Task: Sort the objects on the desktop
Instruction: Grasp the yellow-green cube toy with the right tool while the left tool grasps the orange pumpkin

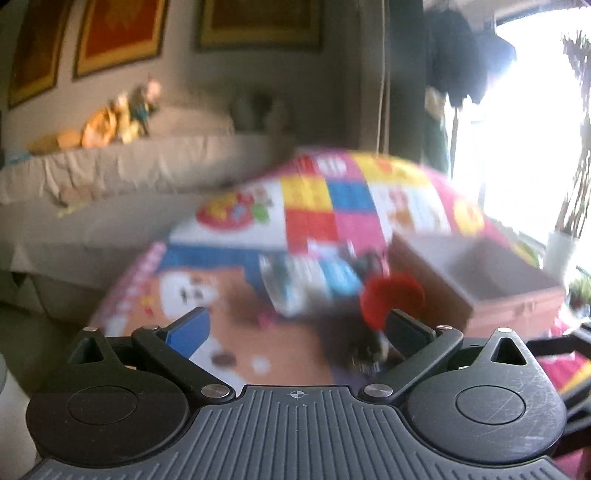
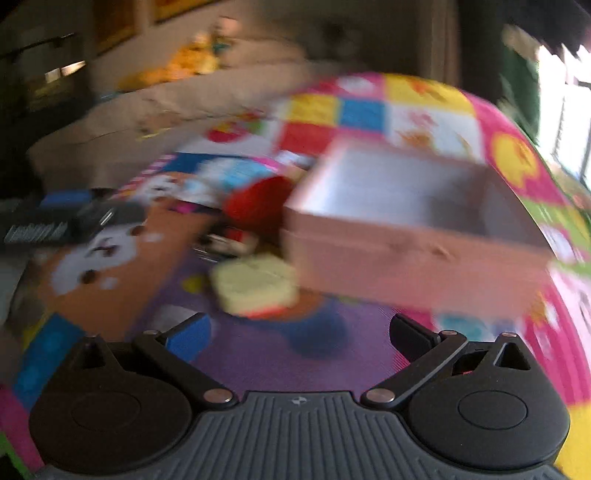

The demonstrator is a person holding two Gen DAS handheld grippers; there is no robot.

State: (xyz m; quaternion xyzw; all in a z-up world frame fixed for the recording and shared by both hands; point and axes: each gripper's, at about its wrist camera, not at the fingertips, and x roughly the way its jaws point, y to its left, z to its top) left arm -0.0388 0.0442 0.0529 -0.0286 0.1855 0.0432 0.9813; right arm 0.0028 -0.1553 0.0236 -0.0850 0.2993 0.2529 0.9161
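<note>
One open cardboard box (image 2: 399, 206) sits on the colourful patterned mat (image 2: 332, 354) that covers the table; in the right wrist view it lies at about one o'clock from the gripper, and its pale inside shows no contents, though blur limits certainty. One red round object (image 2: 258, 206) lies just beside the box's left wall, at about eleven o'clock. One pale yellow block (image 2: 255, 288) with a red edge lies near the box's near-left corner, at twelve o'clock, closest to the right gripper (image 2: 299, 332). One flat packet with blue and white print (image 1: 310, 280) lies behind the red object. A small dark item next to the red object is too blurred to identify.

The right gripper is spread wide and holds nothing; it hangs above the purple part of the mat. The left gripper (image 1: 295, 328) is likewise spread wide and empty; in its own view the red object (image 1: 391, 295) is at one o'clock, close to its right finger, and the box (image 1: 476, 280) is at two o'clock.

One grey sofa (image 1: 129, 173) stands beyond the table at ten o'clock. Three framed pictures (image 1: 122, 33) hang above it. A bright window (image 1: 532, 129) is at two o'clock.
</note>
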